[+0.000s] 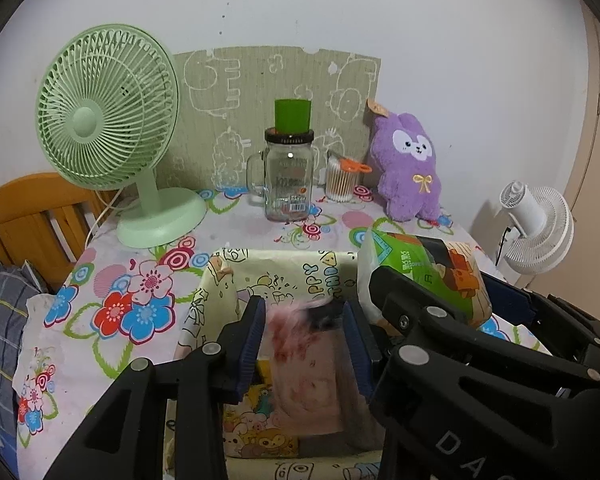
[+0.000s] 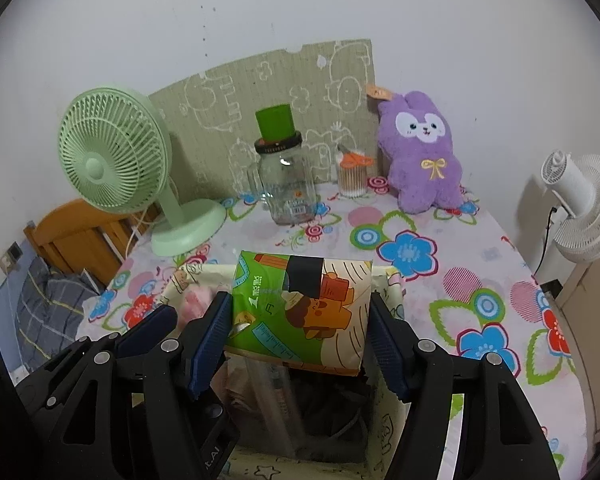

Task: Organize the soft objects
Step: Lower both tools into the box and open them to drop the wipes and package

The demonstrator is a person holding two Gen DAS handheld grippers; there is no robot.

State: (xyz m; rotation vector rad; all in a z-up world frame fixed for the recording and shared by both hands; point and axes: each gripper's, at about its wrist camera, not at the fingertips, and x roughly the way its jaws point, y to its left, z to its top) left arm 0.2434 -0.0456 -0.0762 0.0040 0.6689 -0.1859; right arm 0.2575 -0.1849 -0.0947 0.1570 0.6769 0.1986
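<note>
Left tongs (image 1: pixel 304 320) clenched on a fuzzy pink plush (image 1: pixel 304 360) inside the printed fabric bin (image 1: pixel 284 272) near the table's (image 2: pixel 480 248) front edge. Right tongs (image 2: pixel 300 320) grasp a glossy rectangular tissue pack (image 2: pixel 300 304) above the bin.

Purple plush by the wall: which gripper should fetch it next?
Neither is free yet. The right gripper holds the tissue pack, the left gripper a pink item. The purple plush sits rightward, favouring the right.

Green fan (image 1: pixel 108 120), glass jar (image 1: pixel 288 176) (green cup (image 1: pixel 293 114) atop), white fan (image 1: pixel 540 232) w/ cotton swabs (image 1: pixel 340 186).
</note>
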